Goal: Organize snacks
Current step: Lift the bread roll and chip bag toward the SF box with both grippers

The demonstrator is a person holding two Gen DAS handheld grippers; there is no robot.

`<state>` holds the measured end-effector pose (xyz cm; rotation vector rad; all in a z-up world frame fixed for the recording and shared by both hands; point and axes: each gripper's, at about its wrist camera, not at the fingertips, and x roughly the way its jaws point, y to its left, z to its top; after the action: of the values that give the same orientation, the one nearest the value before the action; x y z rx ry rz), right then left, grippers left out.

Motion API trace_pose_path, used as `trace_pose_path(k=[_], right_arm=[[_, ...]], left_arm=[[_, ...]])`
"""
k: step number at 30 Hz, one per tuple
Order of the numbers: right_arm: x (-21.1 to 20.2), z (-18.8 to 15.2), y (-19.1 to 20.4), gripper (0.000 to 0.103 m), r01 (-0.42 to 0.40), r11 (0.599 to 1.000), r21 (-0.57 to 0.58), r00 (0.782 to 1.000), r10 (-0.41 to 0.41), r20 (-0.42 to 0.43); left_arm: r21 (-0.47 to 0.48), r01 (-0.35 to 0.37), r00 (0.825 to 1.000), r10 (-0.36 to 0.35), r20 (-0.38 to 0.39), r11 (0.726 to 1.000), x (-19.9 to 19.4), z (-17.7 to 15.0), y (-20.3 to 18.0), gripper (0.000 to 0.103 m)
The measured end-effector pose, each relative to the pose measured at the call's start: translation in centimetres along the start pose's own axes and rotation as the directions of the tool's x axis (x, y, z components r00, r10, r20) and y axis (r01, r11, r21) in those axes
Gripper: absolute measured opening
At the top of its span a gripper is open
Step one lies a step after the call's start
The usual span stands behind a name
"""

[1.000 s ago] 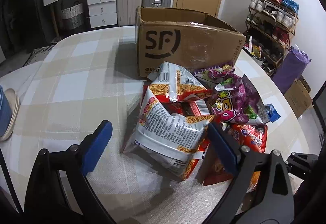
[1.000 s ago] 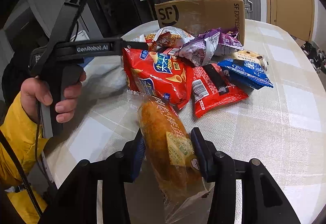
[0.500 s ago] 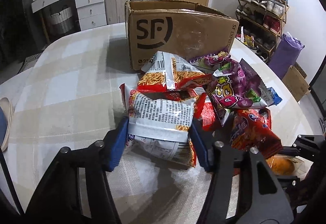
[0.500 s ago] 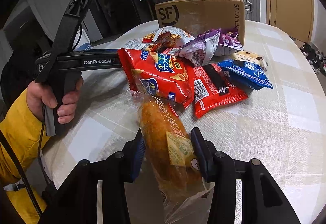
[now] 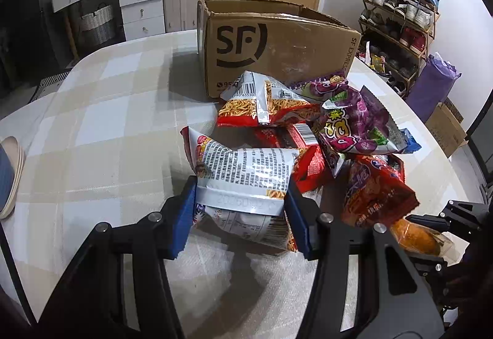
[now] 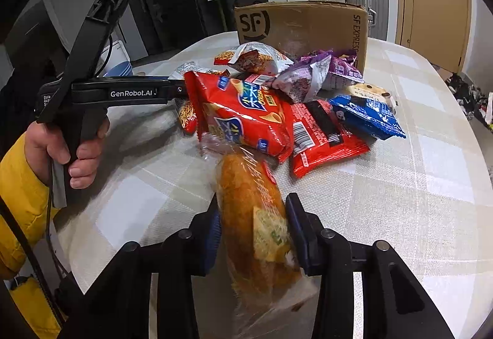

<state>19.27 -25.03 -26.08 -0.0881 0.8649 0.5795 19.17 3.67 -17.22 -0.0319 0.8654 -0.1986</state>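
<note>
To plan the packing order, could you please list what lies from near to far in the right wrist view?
Bread → red chip bag → purple bag → box.

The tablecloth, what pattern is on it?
The tablecloth has big beige and white checks, clearest in the left wrist view.

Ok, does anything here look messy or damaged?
Nothing looks spilled. The snack bags lie heaped crookedly before the SF cardboard box, whose front is scuffed and its rim corner torn. Each gripper, left and right, grips one packet.
</note>
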Motion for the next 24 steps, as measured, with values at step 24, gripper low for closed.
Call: trace_pose_path(k=[24], right_arm=[[-4.0,-0.4,-0.4,0.027,-0.067,0.992,0.103,0.996,0.06,0.07]], left_arm=[[-0.007,0.053,0.993,-0.052,0.103,0.999,-8.1,-1.4,-0.8,0.051]])
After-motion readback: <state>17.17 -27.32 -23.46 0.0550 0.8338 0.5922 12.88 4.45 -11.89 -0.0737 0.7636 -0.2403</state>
